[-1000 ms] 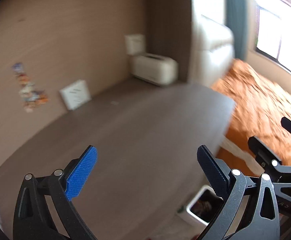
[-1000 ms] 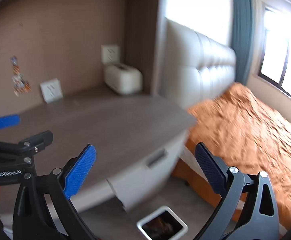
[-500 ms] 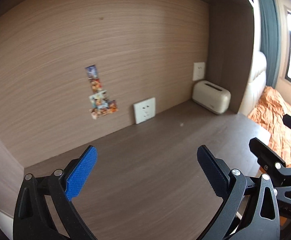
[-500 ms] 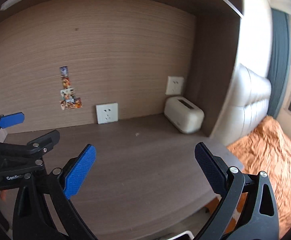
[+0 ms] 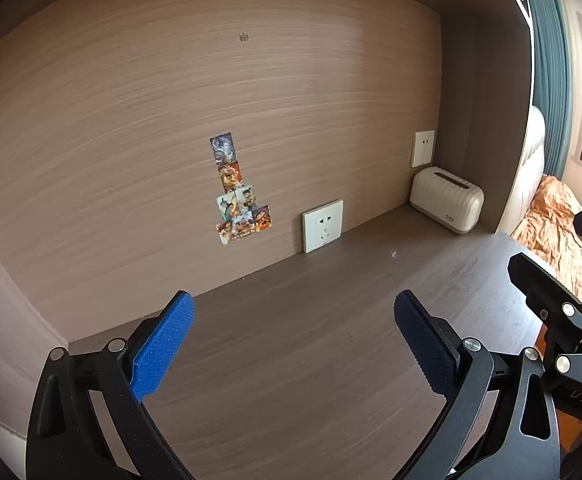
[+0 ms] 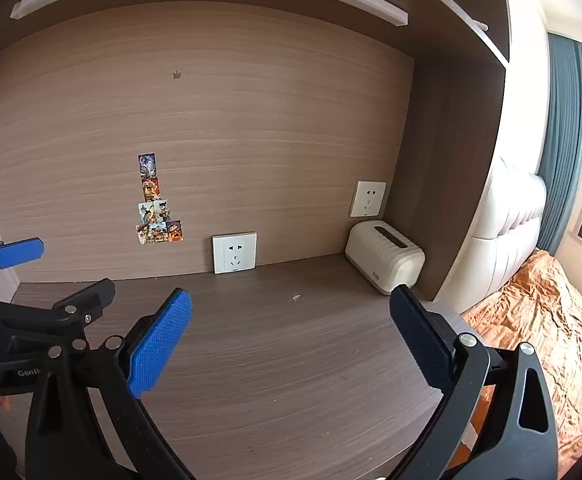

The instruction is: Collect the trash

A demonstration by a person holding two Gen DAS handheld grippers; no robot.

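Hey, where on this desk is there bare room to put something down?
Most of the desk is bare: the wide stretch from the lower wall socket forward to the front edge, holding only a tiny white scrap. The one occupied spot is the back right corner, where the cream tissue box sits under the second socket.

The left gripper (image 5: 293,344) hovers level with its blue-padded fingers (image 5: 162,350) spread wide, holding nothing. Just to its right, the right gripper (image 6: 291,342) matches it, fingers (image 6: 159,344) equally wide apart and empty, pointing the same way.
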